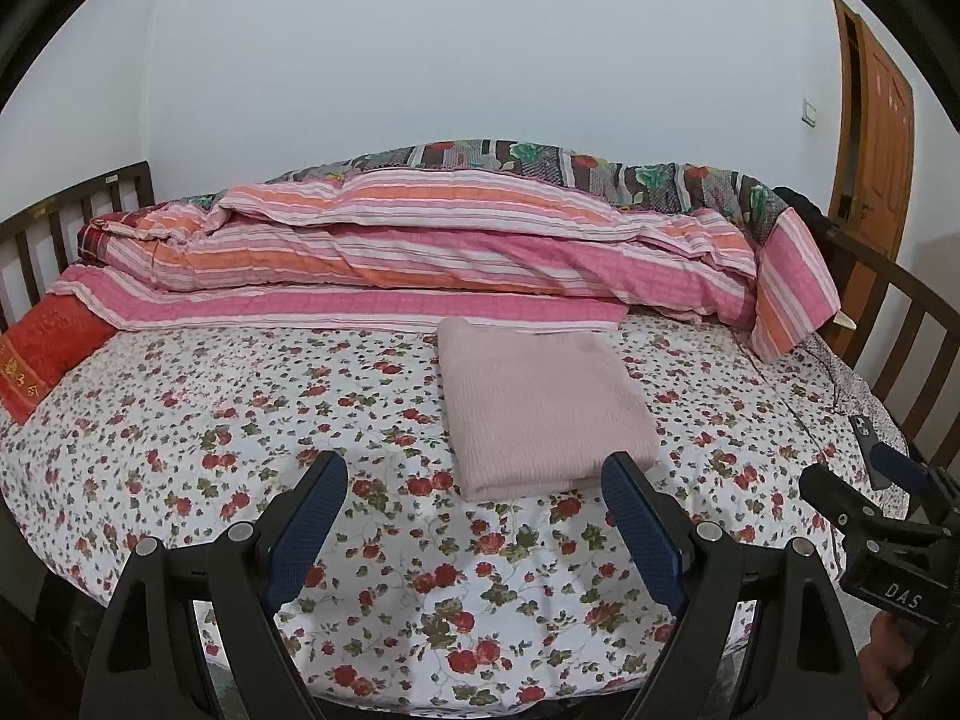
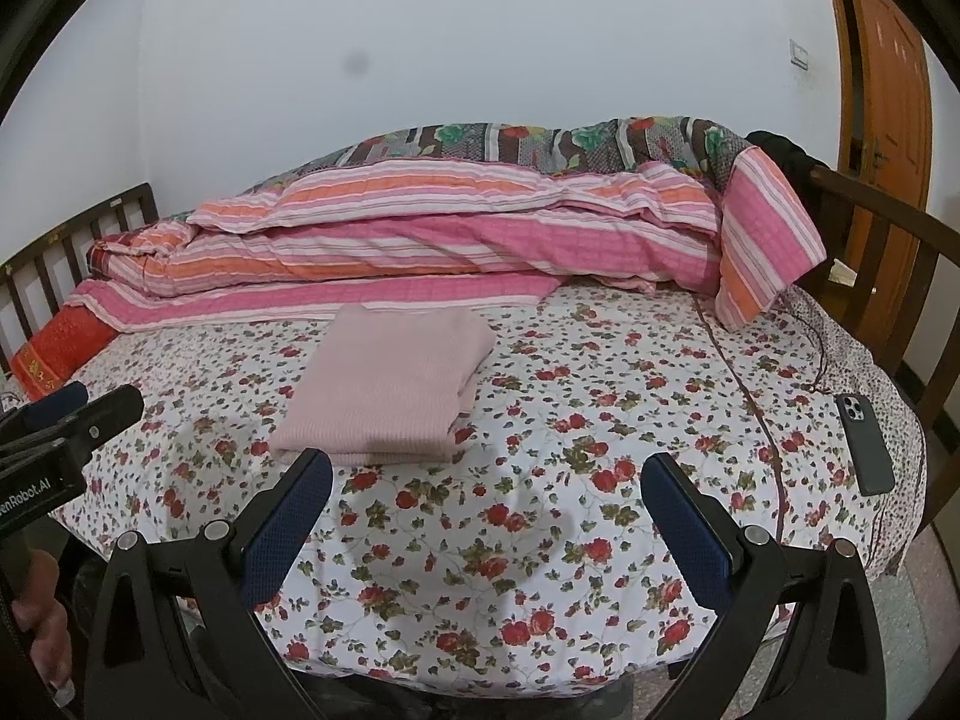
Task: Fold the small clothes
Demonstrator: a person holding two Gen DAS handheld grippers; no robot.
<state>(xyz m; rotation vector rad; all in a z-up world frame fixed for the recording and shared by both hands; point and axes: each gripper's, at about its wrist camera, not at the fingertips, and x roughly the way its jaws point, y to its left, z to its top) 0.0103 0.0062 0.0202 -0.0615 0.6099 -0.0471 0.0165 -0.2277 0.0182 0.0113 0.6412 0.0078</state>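
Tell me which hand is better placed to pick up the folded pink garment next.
Probably left. The left tool sits open with the folded pink garment's near edge right between its tips. The right tool, also open, points at bare floral sheet, with the garment off to its left.

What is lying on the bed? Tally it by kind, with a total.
Folded pink garment: 1
Striped quilt: 1
Red pillow: 1
Phone: 1
Total: 4
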